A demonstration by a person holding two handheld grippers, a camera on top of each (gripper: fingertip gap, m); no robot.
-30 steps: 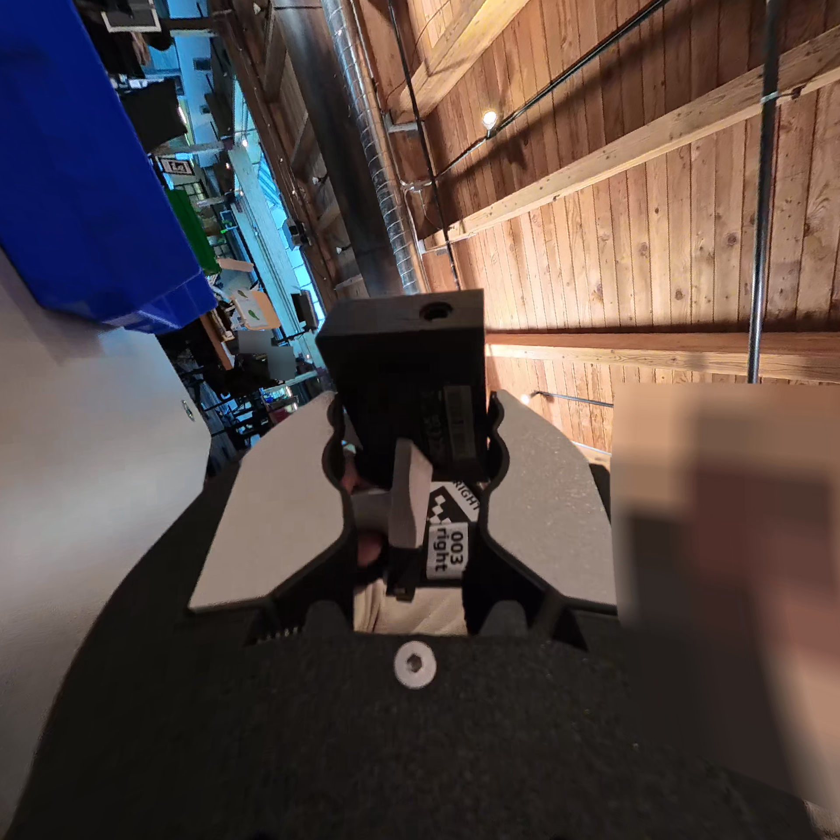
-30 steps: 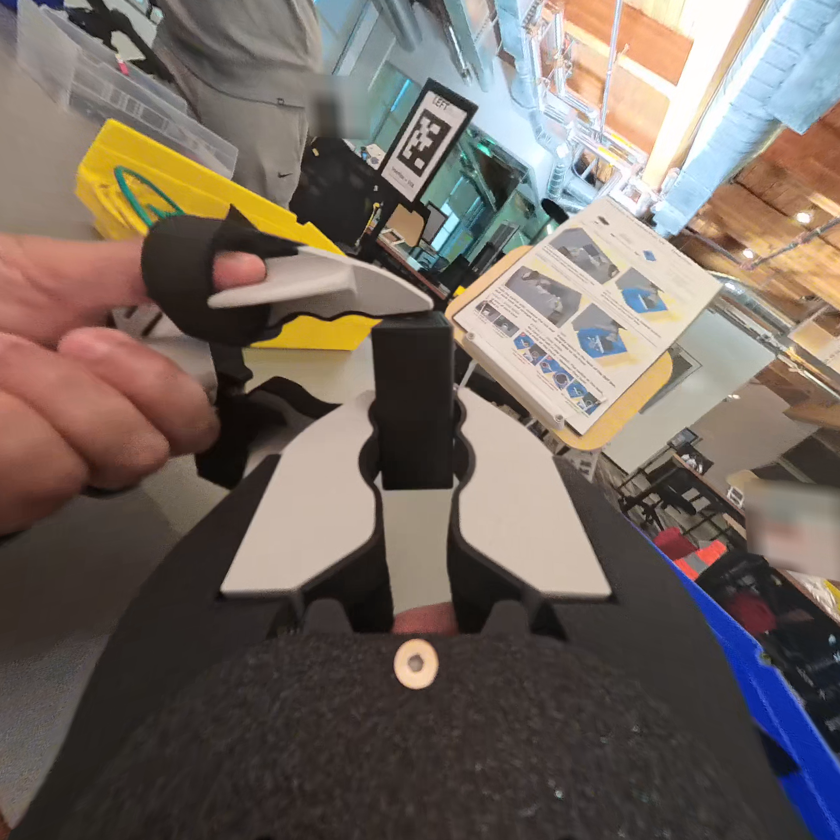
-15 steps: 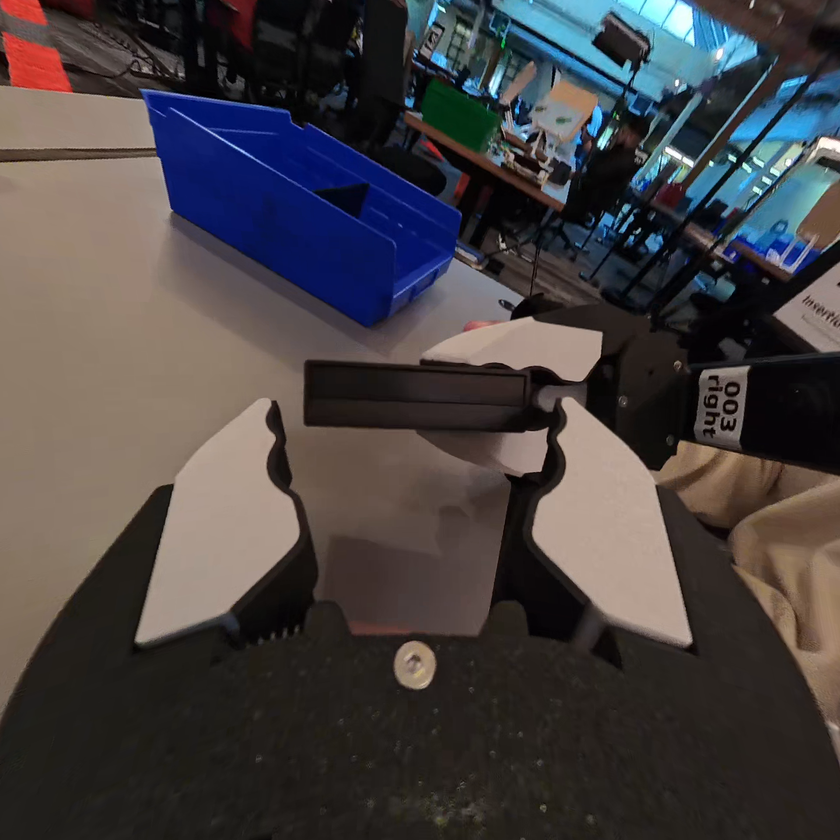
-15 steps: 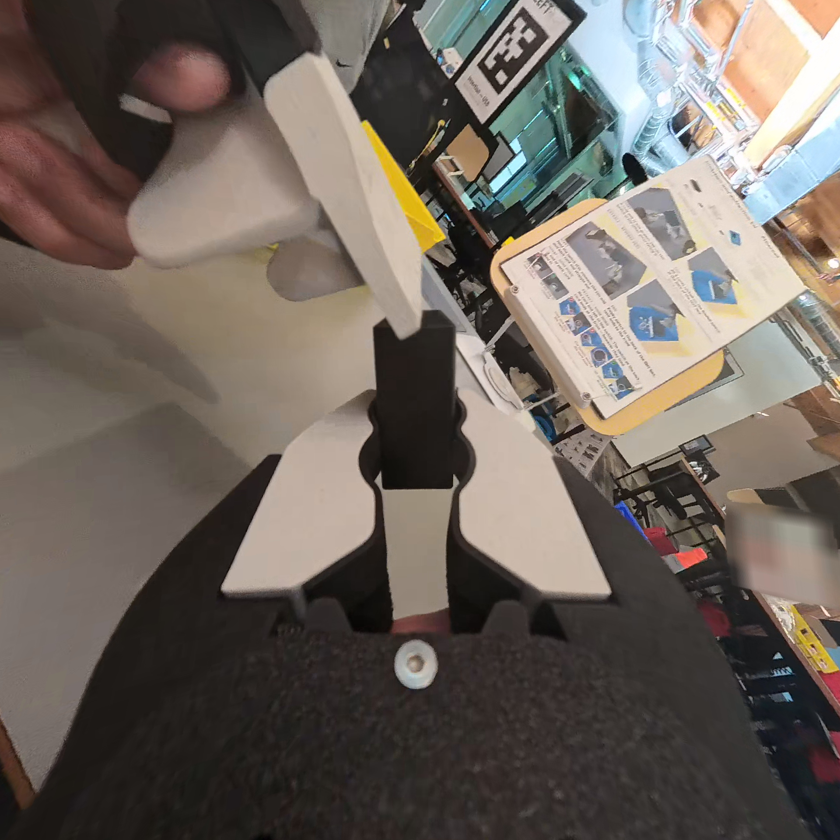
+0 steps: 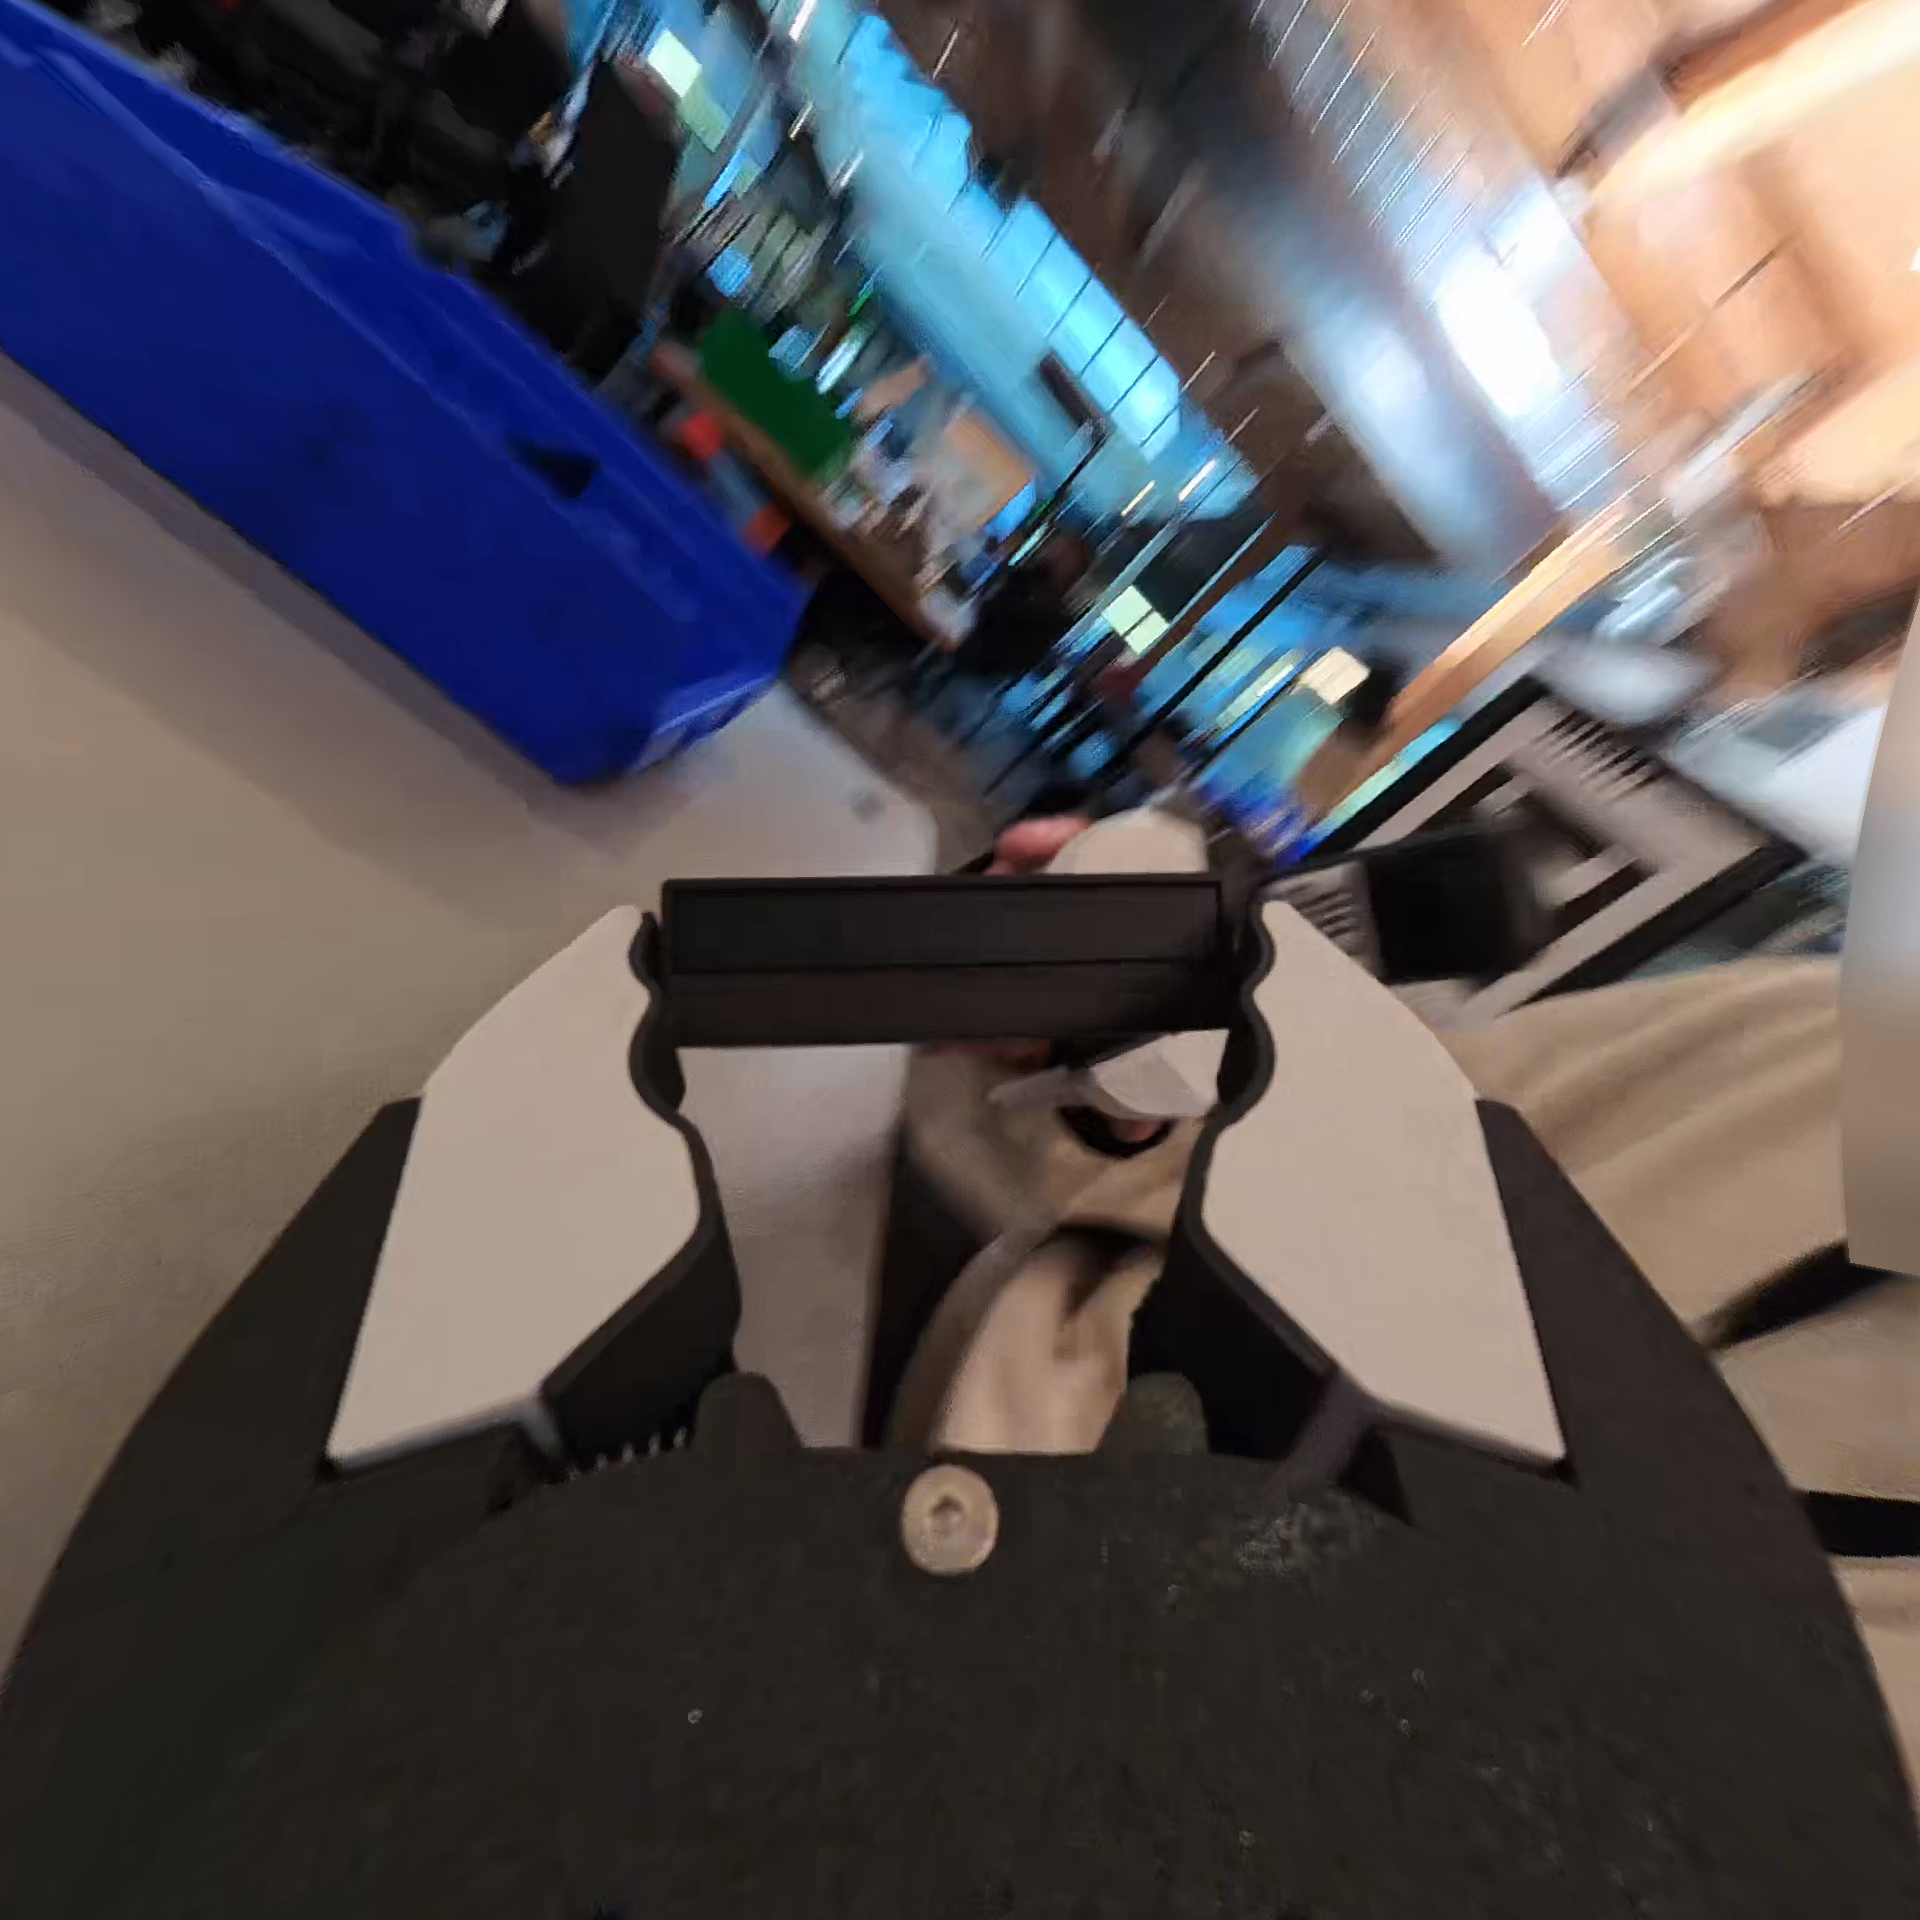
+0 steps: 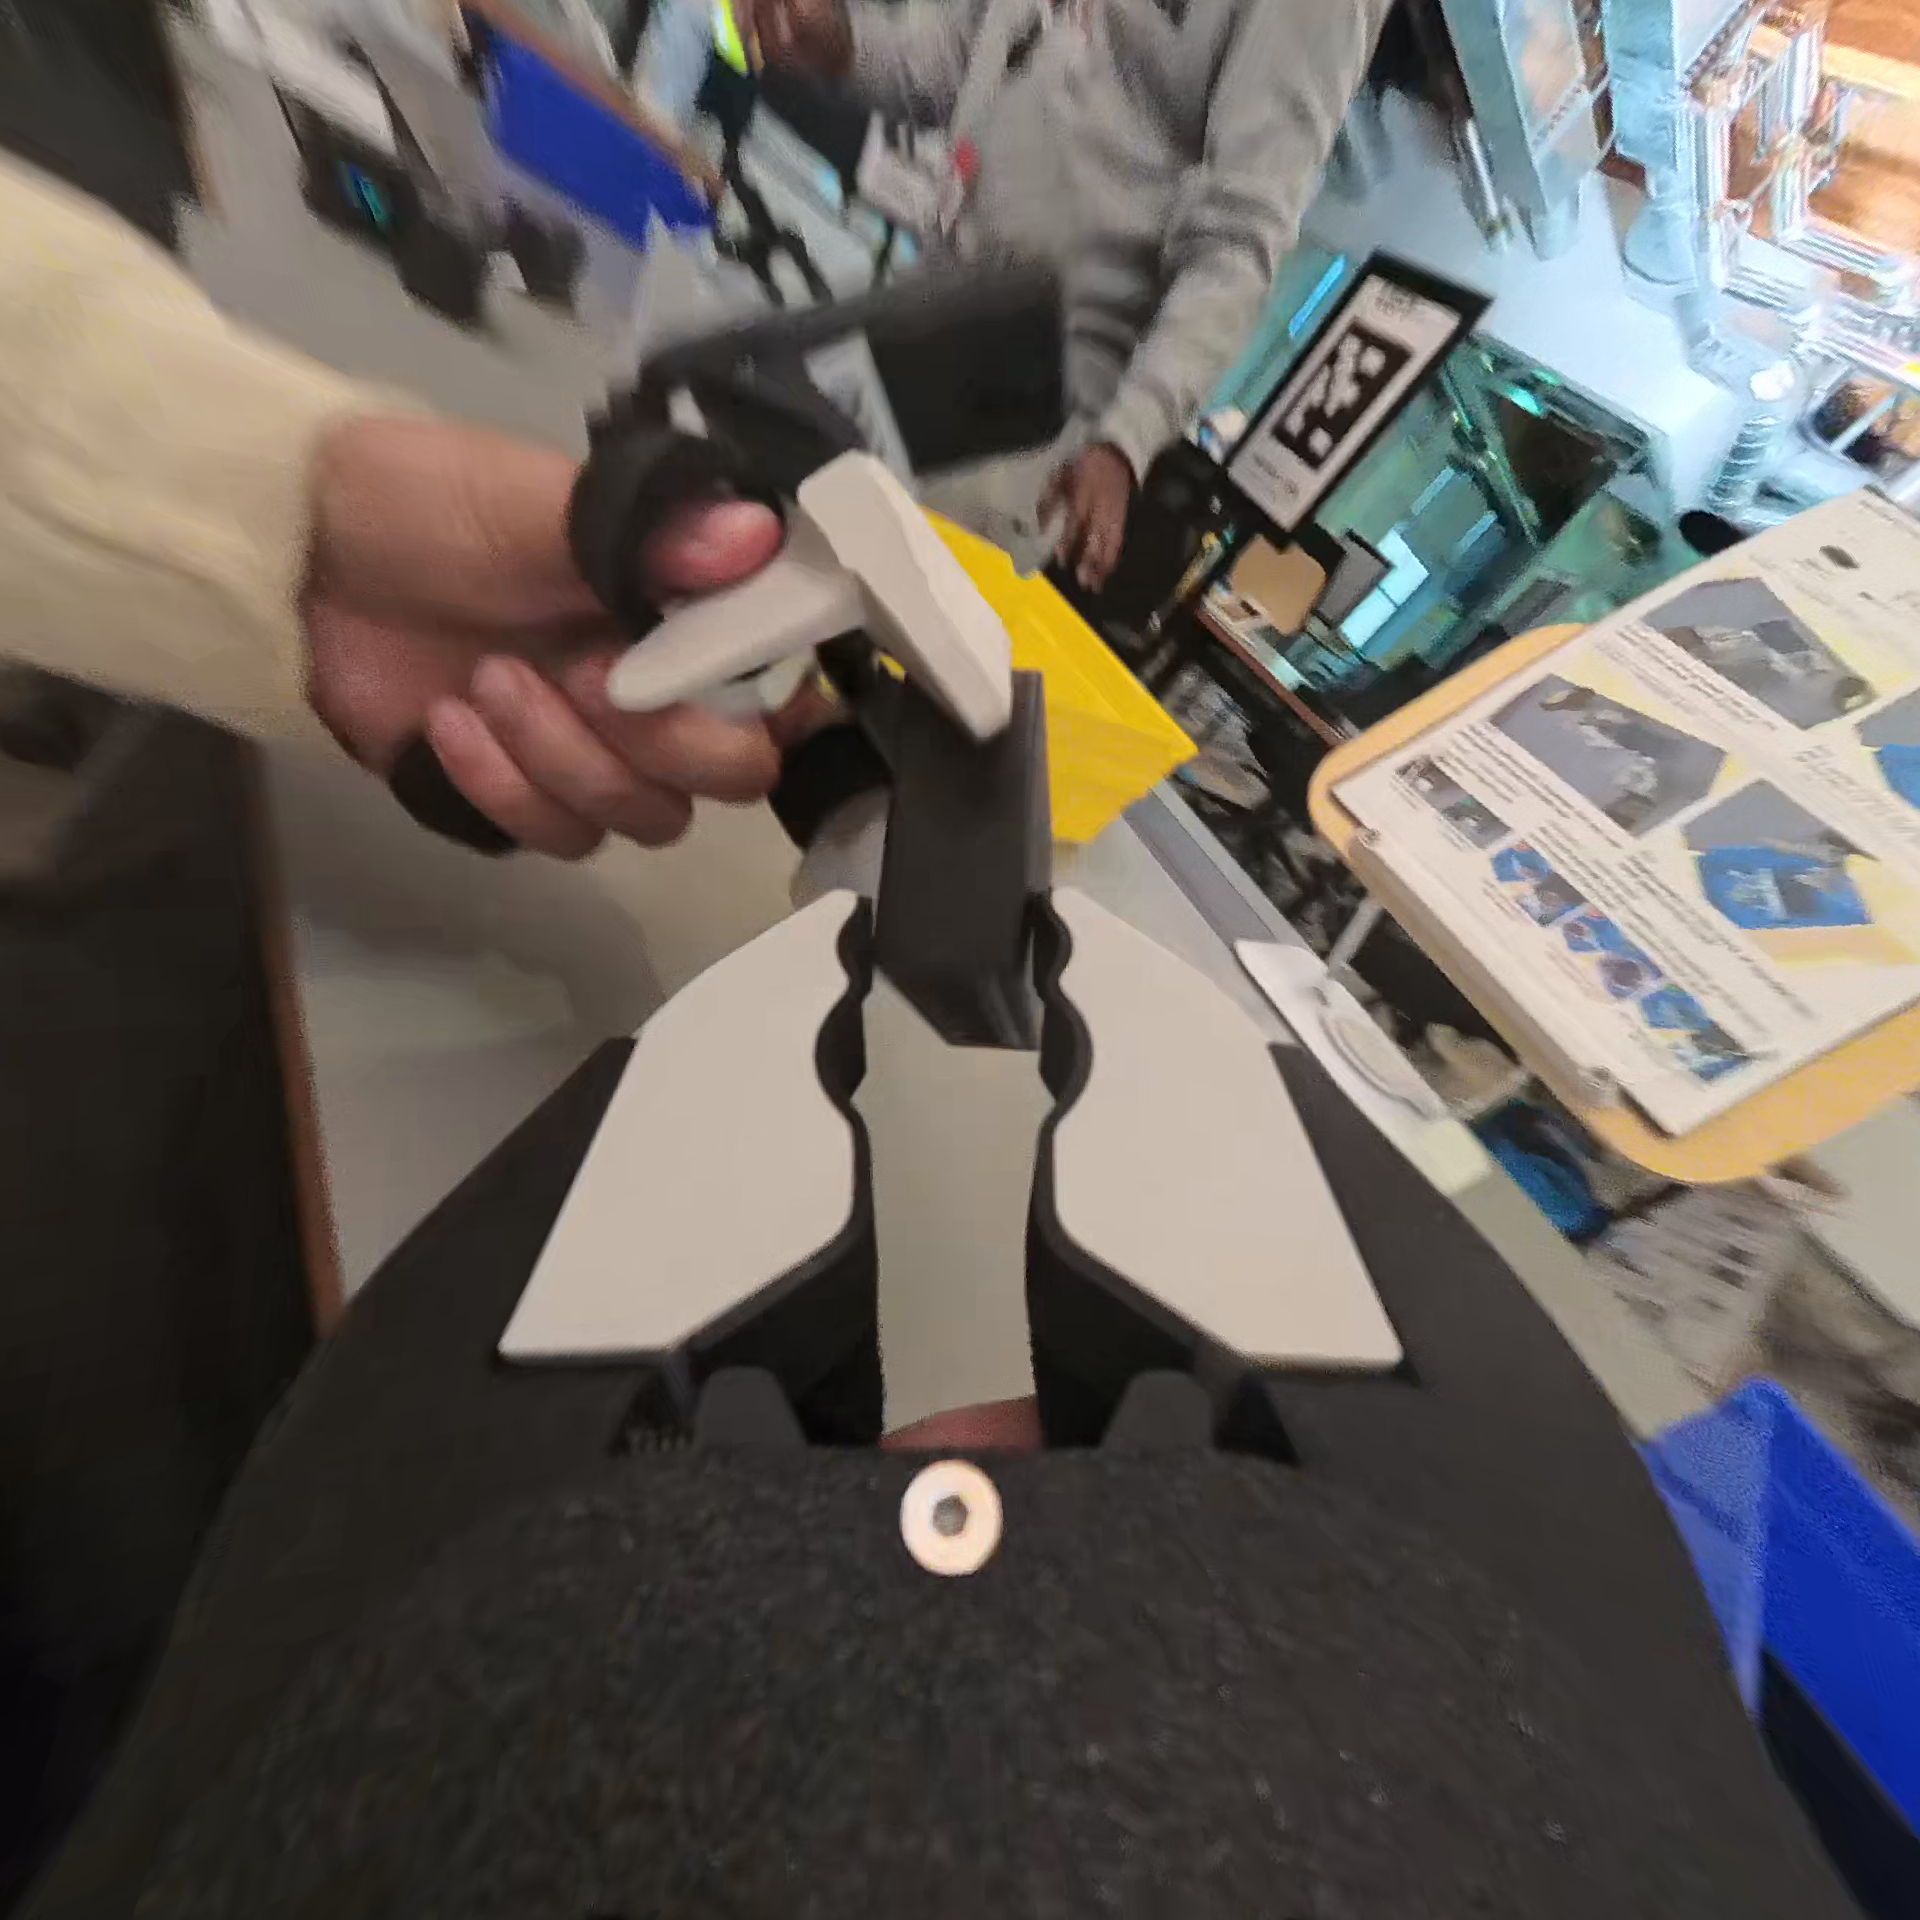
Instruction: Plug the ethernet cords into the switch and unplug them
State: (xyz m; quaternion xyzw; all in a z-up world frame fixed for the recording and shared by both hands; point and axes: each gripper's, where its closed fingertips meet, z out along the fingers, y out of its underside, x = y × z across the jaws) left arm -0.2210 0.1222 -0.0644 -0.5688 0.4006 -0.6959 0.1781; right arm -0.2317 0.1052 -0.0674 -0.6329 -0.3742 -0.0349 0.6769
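A black rectangular block (image 5: 940, 966) is held above the table by both grippers. My left gripper (image 5: 945, 971) is shut on its two ends and holds it crosswise. In the right wrist view the block (image 6: 961, 883) stands tilted between the tips of my right gripper (image 6: 956, 940), which is shut on its near end. The left gripper's grey fingers (image 6: 894, 613) sit on the block's far end, with a hand (image 6: 499, 644) around the grip. No ethernet cord or switch shows in either view. Both views are blurred by motion.
A blue bin (image 5: 312, 416) stands on the pale table (image 5: 208, 935) to the left, and its corner shows in the right wrist view (image 6: 1818, 1538). A yellow bin (image 6: 1091, 727) lies behind the block. A board with picture sheets (image 6: 1662, 831) stands right. A person in grey (image 6: 1143, 208) stands behind.
The left gripper was open beside the block half a second ago and has now closed on its ends. The block has tilted and slid outward a little in the right gripper. Both cameras have swung.
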